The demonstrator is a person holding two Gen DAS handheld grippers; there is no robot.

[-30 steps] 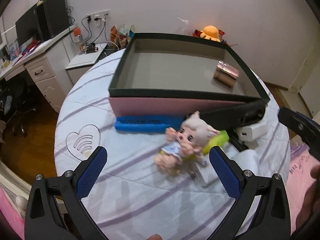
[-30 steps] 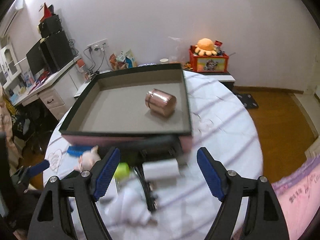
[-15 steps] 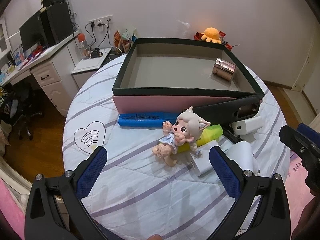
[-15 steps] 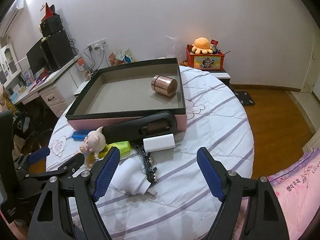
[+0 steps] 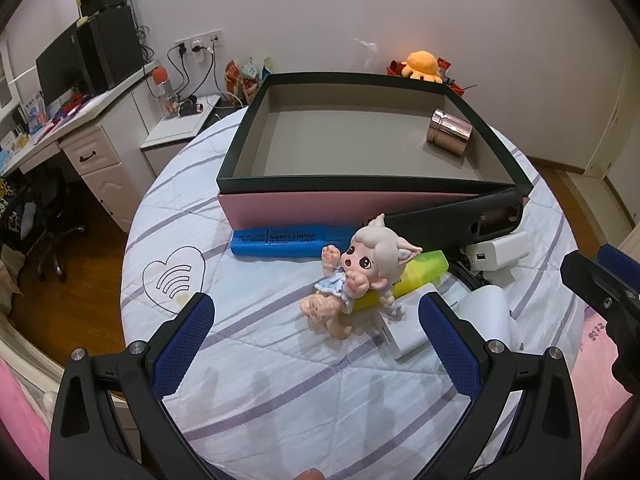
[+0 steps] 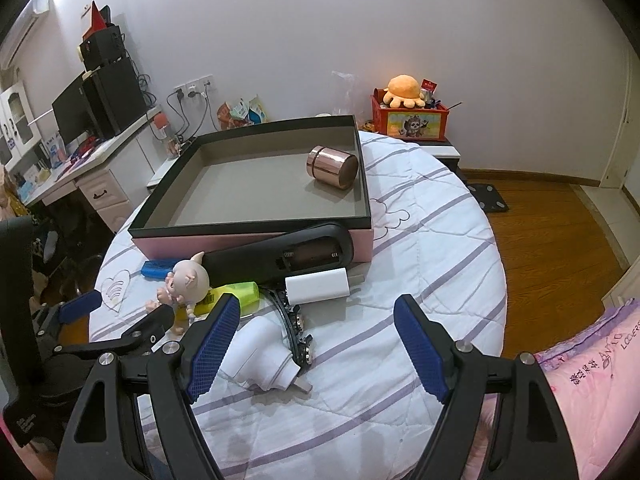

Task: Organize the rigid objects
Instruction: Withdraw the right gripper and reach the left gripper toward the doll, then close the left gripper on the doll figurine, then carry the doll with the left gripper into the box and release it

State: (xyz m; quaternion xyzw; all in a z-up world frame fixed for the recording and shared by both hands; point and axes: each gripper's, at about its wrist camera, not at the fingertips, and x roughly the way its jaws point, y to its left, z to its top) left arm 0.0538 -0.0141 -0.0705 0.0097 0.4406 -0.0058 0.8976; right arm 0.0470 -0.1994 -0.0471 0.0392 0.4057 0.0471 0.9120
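Both tongs, left and right, are being held spread; doll (light, stiff) is best being pinched at its torso.

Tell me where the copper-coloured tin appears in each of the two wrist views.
Left wrist: copper tin, upper right, lying inside the box near its right wall.
Right wrist: copper tin, centre, at the box's far right corner.
Shared landmark: doll.

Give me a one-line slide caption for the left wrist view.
Open left gripper hovers before a doll lying on a yellow highlighter, near the box.
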